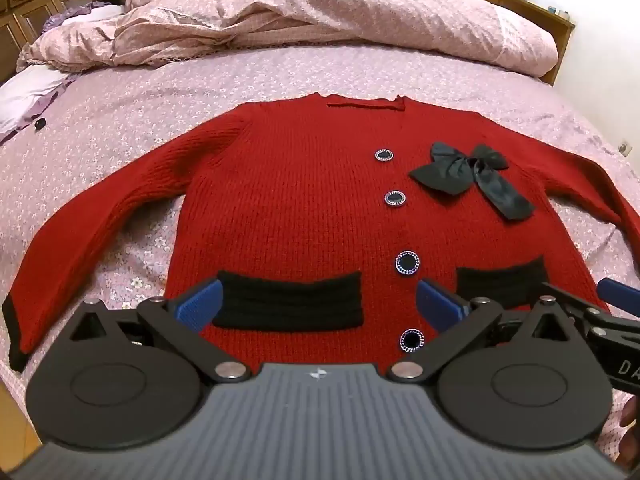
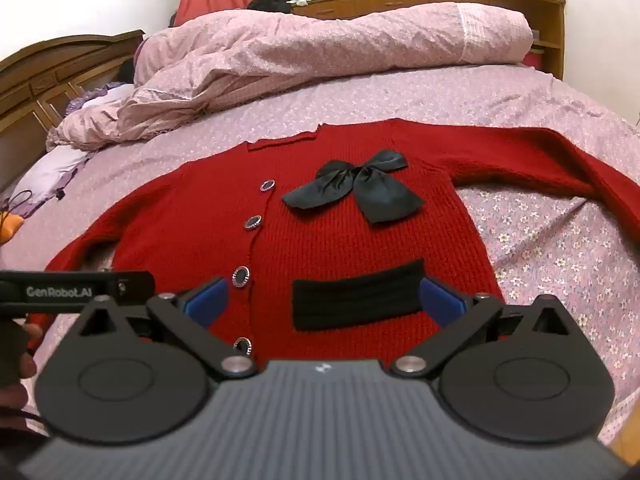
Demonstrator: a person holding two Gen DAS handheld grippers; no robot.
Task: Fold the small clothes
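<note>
A small red knit cardigan (image 1: 296,208) (image 2: 360,236) lies flat and face up on the bed, sleeves spread to both sides. It has dark round buttons, a black bow (image 1: 472,178) (image 2: 356,188) on the chest and two black pocket bands (image 1: 290,306) (image 2: 356,300). My left gripper (image 1: 318,304) hovers over the hem with its blue pads wide open, framing the left pocket band. My right gripper (image 2: 324,300) stands open the same way over the right pocket band. Nothing is between either pair of pads. The right gripper's blue tip (image 1: 618,292) shows at the left wrist view's right edge.
A rumpled pink quilt (image 1: 320,12) (image 2: 320,48) is heaped across the far side of the floral bedsheet (image 1: 132,92) (image 2: 540,240). A wooden headboard (image 2: 60,76) stands at the left, wooden shelving (image 2: 440,0) behind. A small black item (image 1: 40,123) lies on the sheet at the left.
</note>
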